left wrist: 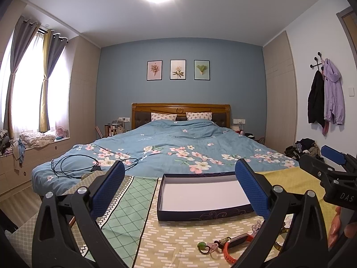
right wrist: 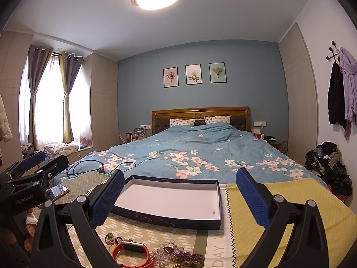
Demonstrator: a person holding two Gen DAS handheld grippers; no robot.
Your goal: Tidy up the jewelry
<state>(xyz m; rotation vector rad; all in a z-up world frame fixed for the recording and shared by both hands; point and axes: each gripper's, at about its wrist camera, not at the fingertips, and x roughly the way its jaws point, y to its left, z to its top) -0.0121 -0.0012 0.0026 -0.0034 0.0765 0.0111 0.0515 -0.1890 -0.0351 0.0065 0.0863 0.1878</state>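
A dark blue box [left wrist: 202, 214] with a white inside lies open and empty on the patterned cloth; it also shows in the right wrist view [right wrist: 169, 220]. In front of it lie an orange-strapped watch [right wrist: 131, 251], a green-bead ring piece [right wrist: 109, 236], clear beads [right wrist: 164, 253] and a purple bead bracelet [right wrist: 189, 256]. The watch [left wrist: 234, 244] and green bead [left wrist: 202, 245] show in the left view. My left gripper [left wrist: 181, 192] is open and empty above the cloth. My right gripper [right wrist: 180, 198] is open and empty, right of the left one.
The patterned cloth [right wrist: 290, 201] covers a table at the foot of a bed with a blue floral duvet [right wrist: 189, 151]. A phone [right wrist: 57, 191] lies at the left. A black cable [left wrist: 73, 164] lies on the bed. Clothes are piled [right wrist: 328, 163] at the right wall.
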